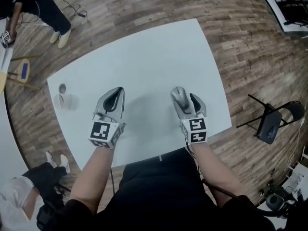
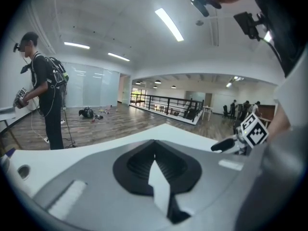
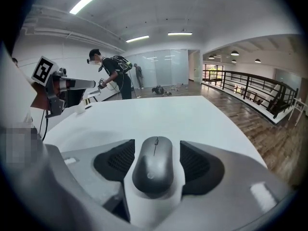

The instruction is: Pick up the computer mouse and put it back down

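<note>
Grey oval computer mouse [image 3: 153,170] lies lengthwise between the right gripper's [image 1: 186,102] released jaws, toward the white table's [image 1: 144,52] near edge; left gripper [image 1: 113,99] clenched, empty.

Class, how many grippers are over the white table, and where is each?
2. The left gripper is at the near left, jaws together and empty; the right gripper is at the near right, jaws apart round the computer mouse. None looks hidden.

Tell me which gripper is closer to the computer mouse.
Right. The computer mouse lies on the table between the right gripper's open jaws, with the pads not pressing it. The left gripper, jaws together and empty, sits off to the mouse's left.
</note>
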`<state>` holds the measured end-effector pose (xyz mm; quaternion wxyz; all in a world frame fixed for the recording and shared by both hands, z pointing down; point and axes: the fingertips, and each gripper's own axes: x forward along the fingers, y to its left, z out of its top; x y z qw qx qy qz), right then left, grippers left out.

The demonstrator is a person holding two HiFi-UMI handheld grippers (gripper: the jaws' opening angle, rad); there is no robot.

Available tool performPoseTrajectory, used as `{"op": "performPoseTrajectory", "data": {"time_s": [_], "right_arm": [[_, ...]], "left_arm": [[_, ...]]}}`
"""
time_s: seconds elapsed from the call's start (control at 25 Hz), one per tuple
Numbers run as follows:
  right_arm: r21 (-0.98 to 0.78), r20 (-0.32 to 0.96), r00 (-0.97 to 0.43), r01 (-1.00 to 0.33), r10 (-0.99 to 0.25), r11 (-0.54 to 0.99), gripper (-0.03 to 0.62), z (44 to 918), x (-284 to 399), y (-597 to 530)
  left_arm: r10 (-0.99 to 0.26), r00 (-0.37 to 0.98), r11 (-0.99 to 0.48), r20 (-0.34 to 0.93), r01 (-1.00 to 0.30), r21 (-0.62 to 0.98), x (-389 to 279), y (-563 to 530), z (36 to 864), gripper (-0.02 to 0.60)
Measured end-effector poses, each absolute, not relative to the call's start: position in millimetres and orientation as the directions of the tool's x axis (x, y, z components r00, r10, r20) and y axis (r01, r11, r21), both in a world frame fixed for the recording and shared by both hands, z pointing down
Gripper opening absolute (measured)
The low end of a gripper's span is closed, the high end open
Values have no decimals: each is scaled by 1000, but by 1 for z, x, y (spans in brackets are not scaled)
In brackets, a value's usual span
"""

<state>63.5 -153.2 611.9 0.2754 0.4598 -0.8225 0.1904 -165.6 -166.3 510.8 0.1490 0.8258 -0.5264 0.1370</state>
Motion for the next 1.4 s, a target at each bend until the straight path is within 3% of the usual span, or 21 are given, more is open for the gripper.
{"op": "performPoseTrajectory", "data": {"time_s": [0.56,1.4], "right_arm": [[-81,689,-417,-857,-593,509,295,627,56,-151],[-40,721,-380,-857,-579,513,299,636,50,-152]], "left_arm": [[-754,466,-450,463,-880,154,-144,-160,557,-18],[-753,483,-466,448,-871,156,-138,-153,548,-18]]}}
